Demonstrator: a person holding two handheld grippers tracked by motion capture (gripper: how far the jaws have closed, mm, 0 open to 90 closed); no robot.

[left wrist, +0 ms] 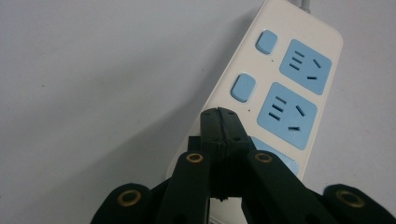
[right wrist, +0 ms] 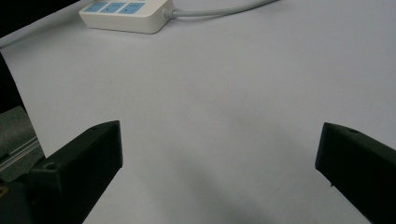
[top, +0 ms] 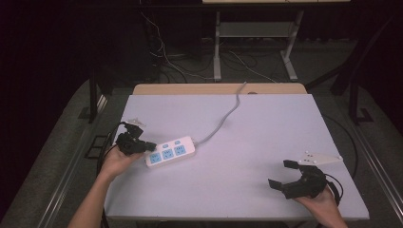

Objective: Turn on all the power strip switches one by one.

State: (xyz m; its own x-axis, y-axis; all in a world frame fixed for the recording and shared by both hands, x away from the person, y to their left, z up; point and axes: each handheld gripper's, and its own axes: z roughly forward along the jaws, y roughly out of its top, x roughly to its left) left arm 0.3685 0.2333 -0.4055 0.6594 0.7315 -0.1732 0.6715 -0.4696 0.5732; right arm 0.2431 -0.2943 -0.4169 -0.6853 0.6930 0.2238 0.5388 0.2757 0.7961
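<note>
A white power strip [top: 171, 150] with blue sockets and blue switches lies left of the table's middle; its grey cable [top: 223, 118] runs off over the far edge. My left gripper [top: 151, 146] is shut, with its tips over the strip's near end. In the left gripper view the closed tips [left wrist: 223, 122] sit over the strip [left wrist: 280, 84] beside the lowest blue switch; whether they press on it is unclear. My right gripper [top: 280, 174] rests open at the near right, nothing between its jaws. The strip [right wrist: 126, 14] lies far off in the right gripper view.
The pale table top [top: 266, 137] is bare around the right gripper. A wooden board edge [top: 218, 89] runs along the far side. Beyond the table are a metal stand [top: 254, 47] and loose floor cables [top: 166, 57].
</note>
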